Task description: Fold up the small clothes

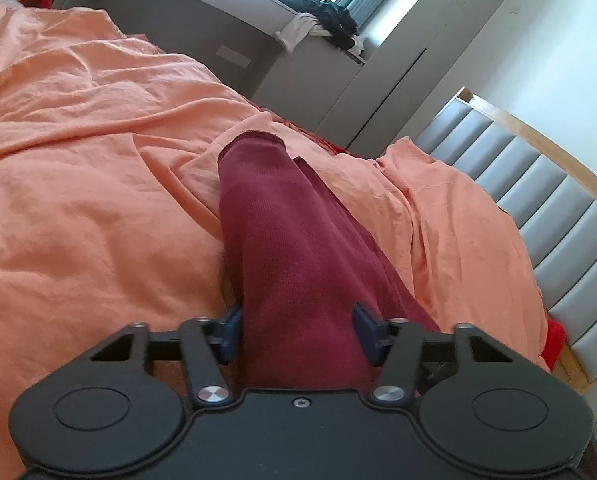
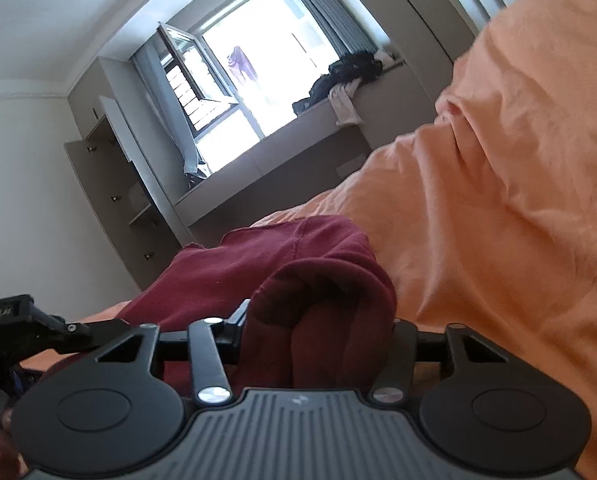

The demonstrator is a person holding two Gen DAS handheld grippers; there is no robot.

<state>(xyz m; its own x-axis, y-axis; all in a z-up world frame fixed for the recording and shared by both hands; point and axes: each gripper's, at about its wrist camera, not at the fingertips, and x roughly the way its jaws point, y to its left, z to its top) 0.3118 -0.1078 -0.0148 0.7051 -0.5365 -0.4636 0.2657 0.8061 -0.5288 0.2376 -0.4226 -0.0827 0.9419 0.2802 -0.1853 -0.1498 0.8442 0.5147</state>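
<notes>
Gripping the maroon garment (image 1: 298, 248) between blue pads, my left hand-held gripper (image 1: 298, 320) stretches it over the orange bedsheet (image 1: 78, 200). My right hand-held gripper (image 2: 318, 332) clamps a bunched fold. Only the left view shows the padded headboard (image 1: 538, 184); only the right, the window (image 2: 234, 80).

Plain maroon garment (image 1: 294, 240) on a plain orange bedsheet (image 1: 78, 168)
</notes>
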